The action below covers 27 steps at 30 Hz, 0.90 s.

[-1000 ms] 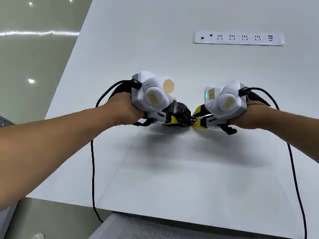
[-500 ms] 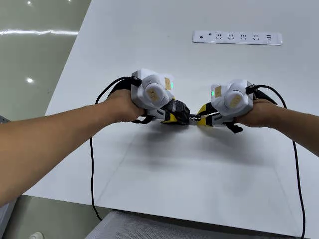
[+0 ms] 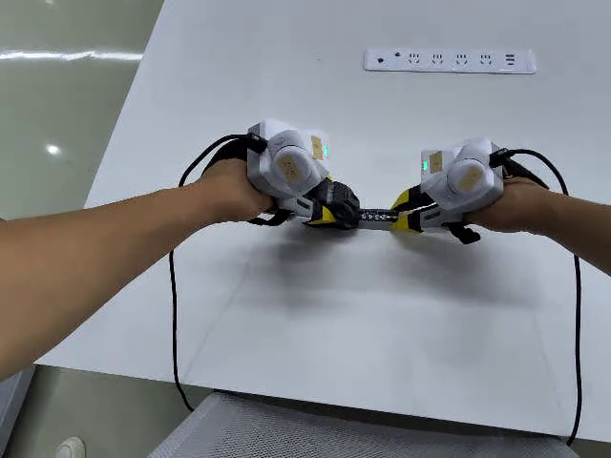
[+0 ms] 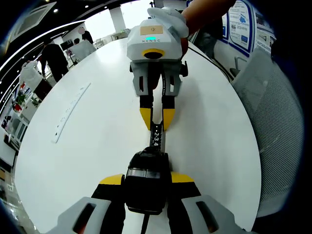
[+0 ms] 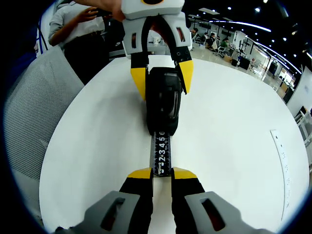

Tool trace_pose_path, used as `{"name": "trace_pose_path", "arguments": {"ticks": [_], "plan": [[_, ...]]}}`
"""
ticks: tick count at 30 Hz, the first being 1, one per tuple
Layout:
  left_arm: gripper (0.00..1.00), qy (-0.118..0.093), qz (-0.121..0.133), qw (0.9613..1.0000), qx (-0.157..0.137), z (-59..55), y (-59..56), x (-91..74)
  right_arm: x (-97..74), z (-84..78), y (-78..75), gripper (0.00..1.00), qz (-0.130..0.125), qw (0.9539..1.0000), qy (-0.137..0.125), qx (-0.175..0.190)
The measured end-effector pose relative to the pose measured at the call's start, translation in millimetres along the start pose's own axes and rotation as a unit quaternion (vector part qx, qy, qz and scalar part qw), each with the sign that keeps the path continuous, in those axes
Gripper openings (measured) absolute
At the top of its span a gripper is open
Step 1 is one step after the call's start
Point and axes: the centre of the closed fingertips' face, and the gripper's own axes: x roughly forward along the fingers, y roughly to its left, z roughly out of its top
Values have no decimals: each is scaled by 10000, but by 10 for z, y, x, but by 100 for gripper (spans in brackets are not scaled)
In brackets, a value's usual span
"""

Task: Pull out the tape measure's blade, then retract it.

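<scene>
Head view: left gripper (image 3: 329,211) clamps tape measure (image 3: 345,203); right gripper (image 3: 402,218) pinches blade (image 3: 378,218), likely tip.

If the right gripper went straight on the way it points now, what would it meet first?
Probably the tape measure case, held in the left gripper, straight along the blade the right gripper pinches.
</scene>
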Motion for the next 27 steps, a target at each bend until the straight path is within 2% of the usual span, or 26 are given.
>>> {"name": "trace_pose_path", "arguments": {"ticks": [27], "plan": [[29, 42, -39, 10000, 23, 3, -2, 8, -279, -339, 25, 9, -8, 9997, 118, 198]]}}
